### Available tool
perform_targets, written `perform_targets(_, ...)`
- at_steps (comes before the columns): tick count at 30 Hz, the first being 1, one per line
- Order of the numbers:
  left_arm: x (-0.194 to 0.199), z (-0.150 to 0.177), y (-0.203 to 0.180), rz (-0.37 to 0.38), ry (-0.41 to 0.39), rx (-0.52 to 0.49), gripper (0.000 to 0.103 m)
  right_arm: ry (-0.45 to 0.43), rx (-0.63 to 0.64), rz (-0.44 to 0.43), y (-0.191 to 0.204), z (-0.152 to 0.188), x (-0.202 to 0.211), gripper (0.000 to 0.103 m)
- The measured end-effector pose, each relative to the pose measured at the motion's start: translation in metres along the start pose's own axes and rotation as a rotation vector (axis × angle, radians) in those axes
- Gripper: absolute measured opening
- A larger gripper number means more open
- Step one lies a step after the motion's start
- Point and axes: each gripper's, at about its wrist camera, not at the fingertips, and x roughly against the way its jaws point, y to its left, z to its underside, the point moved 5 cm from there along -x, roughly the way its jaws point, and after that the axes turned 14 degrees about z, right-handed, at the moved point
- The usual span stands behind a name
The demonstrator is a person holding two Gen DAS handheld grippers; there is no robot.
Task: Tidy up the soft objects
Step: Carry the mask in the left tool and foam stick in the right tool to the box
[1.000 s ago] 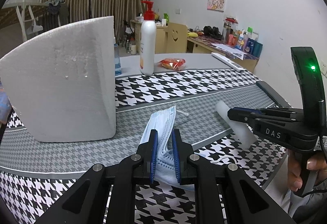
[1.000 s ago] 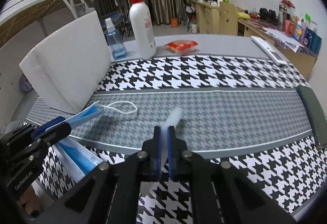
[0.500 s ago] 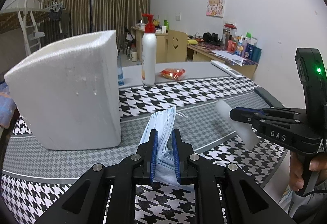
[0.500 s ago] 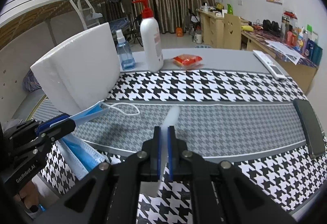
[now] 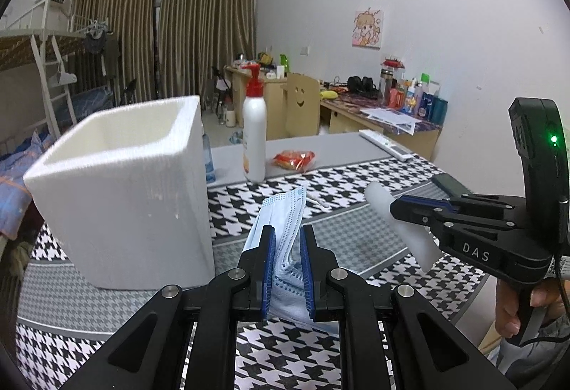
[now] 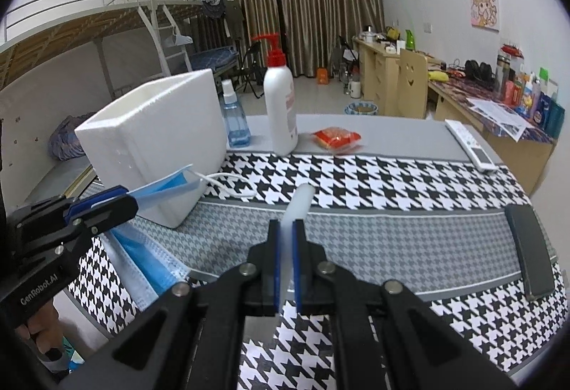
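1. Left wrist view: the left gripper (image 5: 288, 240) is pinching a blue face mask (image 5: 285, 212) between its blue pads, and the mask is hanging clear above the houndstooth tablecloth (image 5: 356, 176), just to the right of the white foam box (image 5: 124, 197).
2. One white ear loop (image 6: 231, 183) is trailing from the mask beside the foam box's near corner.
3. Right wrist view: the right gripper (image 6: 285, 237) is clamping a white foam strip (image 6: 299, 204), jaws squeezed nearly together on it, with the strip sticking out forward past the fingertips.
4. That strip is hovering above the cloth, well to the right of the foam box, with the mask between the two.
5. A hand (image 5: 520, 311) is wrapping around the right gripper's handle, far right of the foam box in the left wrist view.
6. Behind the foam box, a blue spray bottle (image 6: 233, 119) is standing right beside it, and a white pump bottle (image 6: 281, 105) with a red top is standing a little further right.
7. A red snack packet (image 6: 335, 137) is lying right of the pump bottle; a white remote (image 6: 470, 144) and a dark phone (image 6: 530, 254) are lying far right of the foam box.
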Motion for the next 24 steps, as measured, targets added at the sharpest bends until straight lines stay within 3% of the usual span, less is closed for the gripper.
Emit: perform_targets(24,0.018,-0.051,-0.006,-0.016,-0.103,-0.052,0.015,-0.136,0.044,-0.029,0.008,-0.042,0.028,0.008)
